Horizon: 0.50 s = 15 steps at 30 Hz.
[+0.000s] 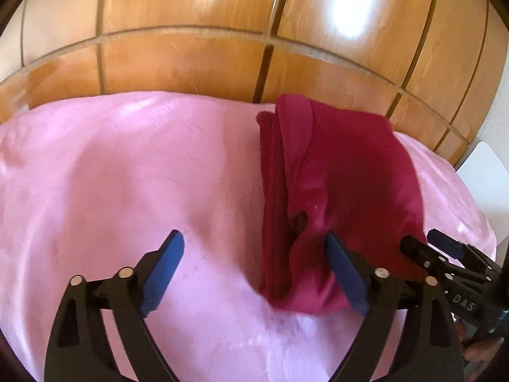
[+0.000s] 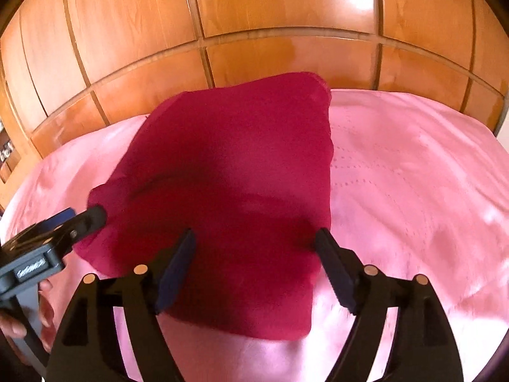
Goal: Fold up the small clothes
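A dark red garment [image 1: 337, 175], folded into a rough rectangle with layered edges along its left side, lies on the pink satin sheet [image 1: 127, 175]. My left gripper [image 1: 254, 254] is open just above the garment's near left corner; its right pad [image 1: 345, 273] is by the cloth and nothing is pinched. In the right wrist view the garment [image 2: 238, 175] spreads under my right gripper [image 2: 256, 245], which is open above its near edge with the pads apart from the cloth. The right gripper [image 1: 424, 238] shows at the garment's right side, and the left gripper [image 2: 82, 215] at its left.
A glossy wooden panelled wall [image 1: 191, 57] rises right behind the bed. The pink sheet [image 2: 413, 175] stretches bare to the right of the garment. A white object [image 1: 486, 175] stands past the bed's right edge. A person's hand [image 2: 44, 302] holds the left gripper's handle.
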Available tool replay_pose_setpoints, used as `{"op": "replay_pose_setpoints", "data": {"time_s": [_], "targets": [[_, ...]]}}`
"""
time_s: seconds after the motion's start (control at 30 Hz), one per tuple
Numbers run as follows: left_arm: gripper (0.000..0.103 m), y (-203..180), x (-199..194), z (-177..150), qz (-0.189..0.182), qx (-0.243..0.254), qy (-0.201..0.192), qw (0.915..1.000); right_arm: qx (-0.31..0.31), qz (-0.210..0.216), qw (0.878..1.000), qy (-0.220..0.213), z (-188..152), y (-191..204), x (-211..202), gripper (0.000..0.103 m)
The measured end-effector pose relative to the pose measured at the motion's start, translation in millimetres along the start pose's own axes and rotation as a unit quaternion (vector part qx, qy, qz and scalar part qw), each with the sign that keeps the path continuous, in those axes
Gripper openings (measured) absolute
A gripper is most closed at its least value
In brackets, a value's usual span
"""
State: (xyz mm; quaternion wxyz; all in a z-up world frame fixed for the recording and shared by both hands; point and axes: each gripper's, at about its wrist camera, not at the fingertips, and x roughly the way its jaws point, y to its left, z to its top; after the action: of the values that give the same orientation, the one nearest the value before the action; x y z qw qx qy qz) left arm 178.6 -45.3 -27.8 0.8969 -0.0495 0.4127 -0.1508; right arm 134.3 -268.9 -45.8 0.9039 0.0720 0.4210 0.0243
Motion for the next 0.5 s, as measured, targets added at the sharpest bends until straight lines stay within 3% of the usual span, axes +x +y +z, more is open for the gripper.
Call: {"op": "replay_pose_setpoints", "data": {"time_s": [0.23, 0.5], "targets": [[0.095, -5, -35, -15, 0.022, 0.004, -0.023, 0.9995, 0.020, -0.015, 0.999, -0.025, -16, 18, -31, 0.100], [0.099, -10, -69, -36, 0.042, 0.015, -0.046, 0.9979, 0.016, -0.044, 0.998, -0.038, -34, 33, -54, 0.100]]}}
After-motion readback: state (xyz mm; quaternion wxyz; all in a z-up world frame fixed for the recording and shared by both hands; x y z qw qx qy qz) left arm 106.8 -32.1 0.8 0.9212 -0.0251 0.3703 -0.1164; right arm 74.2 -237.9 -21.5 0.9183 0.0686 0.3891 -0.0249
